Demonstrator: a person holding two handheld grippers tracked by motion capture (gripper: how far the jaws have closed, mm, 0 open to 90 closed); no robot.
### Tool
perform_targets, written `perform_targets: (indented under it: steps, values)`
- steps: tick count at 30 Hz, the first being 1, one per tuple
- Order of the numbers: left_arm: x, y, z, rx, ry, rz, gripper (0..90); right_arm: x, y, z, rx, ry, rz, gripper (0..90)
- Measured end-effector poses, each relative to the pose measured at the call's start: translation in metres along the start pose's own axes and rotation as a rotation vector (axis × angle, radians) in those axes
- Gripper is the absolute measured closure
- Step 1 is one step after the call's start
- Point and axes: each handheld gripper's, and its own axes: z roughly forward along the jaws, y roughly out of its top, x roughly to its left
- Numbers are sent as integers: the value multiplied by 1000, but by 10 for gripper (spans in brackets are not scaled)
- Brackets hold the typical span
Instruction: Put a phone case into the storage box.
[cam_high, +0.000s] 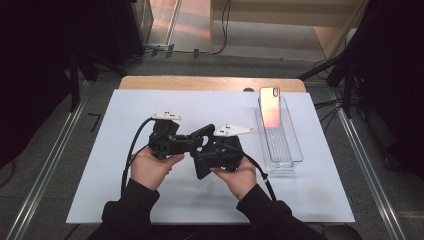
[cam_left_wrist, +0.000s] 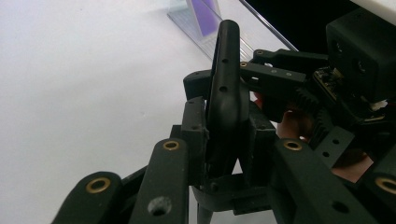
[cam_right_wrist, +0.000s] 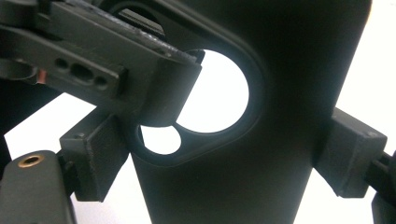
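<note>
A black phone case (cam_high: 202, 133) is held above the white mat between both grippers. My left gripper (cam_high: 191, 143) comes in from the left and is shut on the case's thin wall; in the left gripper view the case (cam_left_wrist: 227, 88) stands edge-on, pinched between the two pads of the left gripper (cam_left_wrist: 226, 137). My right gripper (cam_high: 204, 159) spans the case's width. In the right gripper view the case (cam_right_wrist: 280, 93) with its camera cutout sits between the pads of the right gripper (cam_right_wrist: 224, 161), which touch both its side edges. One left-gripper finger (cam_right_wrist: 154, 88) reaches into the cutout.
A phone (cam_high: 269, 107) with a lit pinkish screen leans upright at the far end of a clear plastic tray (cam_high: 283, 152) to the right of the hands. A white mat (cam_high: 150, 195) covers the wooden table (cam_high: 200, 83). Cables trail from both grippers toward the person.
</note>
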Motion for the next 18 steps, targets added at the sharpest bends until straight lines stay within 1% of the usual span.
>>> perform_targets:
  steps: [4,5,8,11,14,18]
  values:
    - [0,1,-3,-20,-6,-6,667,-2,0,1,7,7,7,122]
    - [1,2,-5,-20,-8,-4,655,-3,0,1,8,8,8,123]
    - [2,3,-8,-35,-13,-19,632,-5,0,1,8,15,10,127]
    - [2,4,-13,-58,-21,-17,598,-6,1,0,10,16,9,128]
    - [2,6,-18,-74,-38,-12,525,-8,1,-1,8,14,18,128]
    - [3,7,-21,-74,-58,-15,448,-10,2,-2,7,6,14,128]
